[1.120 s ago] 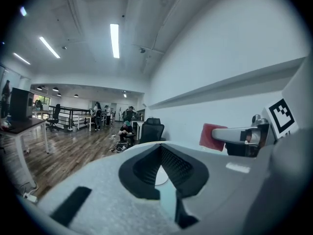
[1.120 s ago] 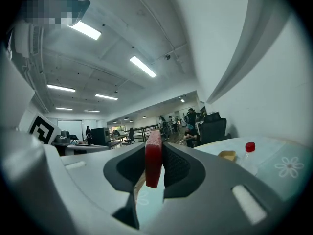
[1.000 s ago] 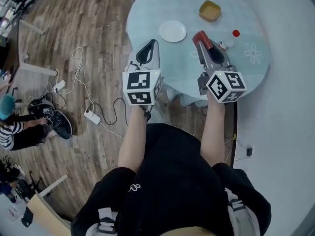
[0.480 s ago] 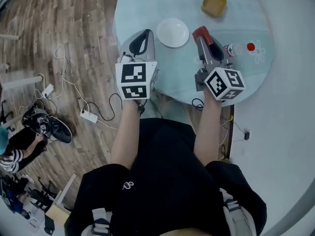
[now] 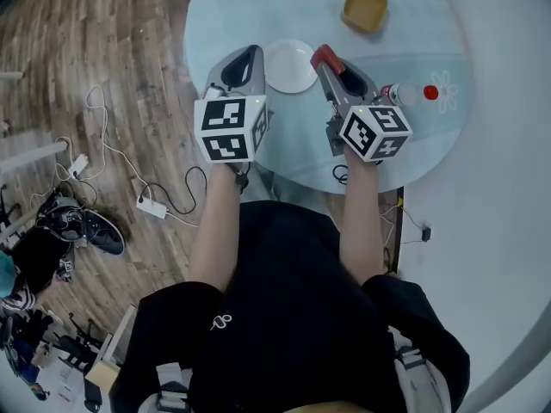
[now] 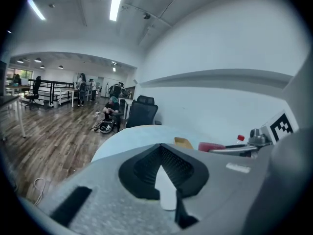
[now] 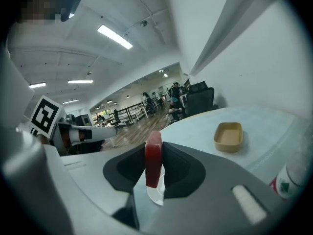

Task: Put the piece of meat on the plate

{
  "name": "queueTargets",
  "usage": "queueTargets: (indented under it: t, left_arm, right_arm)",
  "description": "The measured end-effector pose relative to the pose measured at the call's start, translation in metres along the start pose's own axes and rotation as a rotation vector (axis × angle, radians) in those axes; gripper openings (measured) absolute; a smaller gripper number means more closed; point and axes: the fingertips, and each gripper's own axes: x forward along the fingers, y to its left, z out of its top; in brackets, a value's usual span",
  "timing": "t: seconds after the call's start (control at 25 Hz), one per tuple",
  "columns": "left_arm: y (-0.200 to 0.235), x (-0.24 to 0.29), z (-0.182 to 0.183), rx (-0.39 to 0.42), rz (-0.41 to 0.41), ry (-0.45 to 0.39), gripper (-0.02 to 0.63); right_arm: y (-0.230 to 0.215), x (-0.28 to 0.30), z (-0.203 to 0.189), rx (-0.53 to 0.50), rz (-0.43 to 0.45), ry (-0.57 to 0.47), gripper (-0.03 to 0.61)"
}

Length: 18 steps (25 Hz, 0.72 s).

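Note:
The piece of meat point(image 5: 325, 55) is a red slab standing on edge between the jaws of my right gripper point(image 5: 329, 64), which is shut on it just right of the white plate point(image 5: 289, 65). In the right gripper view the meat point(image 7: 153, 158) hangs over the plate's rim point(image 7: 155, 194). My left gripper point(image 5: 250, 52) is at the plate's left edge, its jaws shut with nothing in them. In the left gripper view its tips point(image 6: 160, 153) meet above the plate point(image 6: 166, 190), and the meat point(image 6: 211, 146) shows to the right.
The round pale-blue table point(image 5: 258, 7) also carries a tan bowl point(image 5: 365, 9) at the back and a lying bottle with a red cap point(image 5: 413, 93) to the right of my right gripper. Cables and a power strip point(image 5: 148, 205) lie on the wooden floor at left.
Both grippers have moved forward and down over the table. The plate, earlier ahead of them, now lies between their tips. The meat stays gripped in the right gripper.

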Motion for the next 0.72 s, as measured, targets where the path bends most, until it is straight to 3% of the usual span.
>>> queueTargets:
  t: [0.24,0.44,0.72]
  left_arm:
    - [0.036,0.003,-0.026,-0.059,0.094,0.070,-0.005]
    - [0.049,-0.012,-0.066,-0.081,0.141,0.086,-0.005]
    - [0.060,-0.020,-0.073,-0.092,0.167,0.094,-0.005]
  right_arm:
    - [-0.009,0.052,-0.058,0.030,0.068,0.232,0.100]
    - [-0.020,0.079,-0.125,0.098,0.124,0.366,0.100]
    - [-0.018,0.107,-0.156,0.154,0.170,0.503,0.102]
